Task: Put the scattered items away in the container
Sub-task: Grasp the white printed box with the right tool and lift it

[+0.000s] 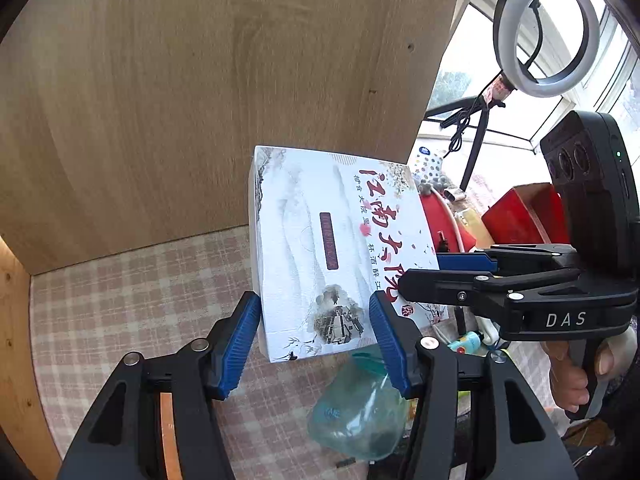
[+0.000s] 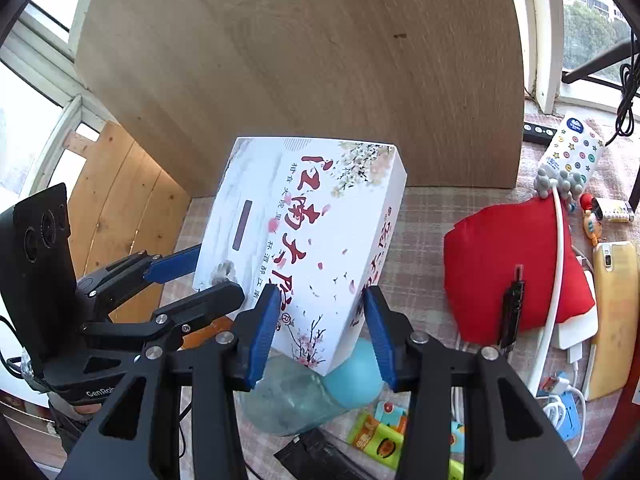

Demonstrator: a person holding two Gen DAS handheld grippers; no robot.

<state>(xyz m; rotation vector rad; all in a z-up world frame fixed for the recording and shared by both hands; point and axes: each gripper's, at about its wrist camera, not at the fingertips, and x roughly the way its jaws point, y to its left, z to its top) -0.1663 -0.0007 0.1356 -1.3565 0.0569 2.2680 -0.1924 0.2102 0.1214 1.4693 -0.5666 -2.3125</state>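
A white box (image 1: 320,248) printed with red Chinese characters and blossoms is held tilted above the checked tablecloth, in front of a wooden panel. My left gripper (image 1: 316,344) is shut on its near left corner. My right gripper (image 2: 320,332) is shut on its near right corner; it also shows in the left wrist view (image 1: 440,276), clamping the box's right edge. The box shows in the right wrist view (image 2: 304,240) too. A clear bluish plastic bottle (image 2: 288,396) lies under the box, beside a light blue ball (image 2: 356,380).
A wooden panel (image 1: 224,92) stands behind the box, with a wooden side board (image 2: 120,216) at left. To the right lie a red cloth (image 2: 508,268), a white cable (image 2: 556,280), a yellow phone (image 2: 616,312), snack packets (image 2: 380,440) and a patterned pack (image 2: 572,152). A ring light (image 1: 548,28) stands by the window.
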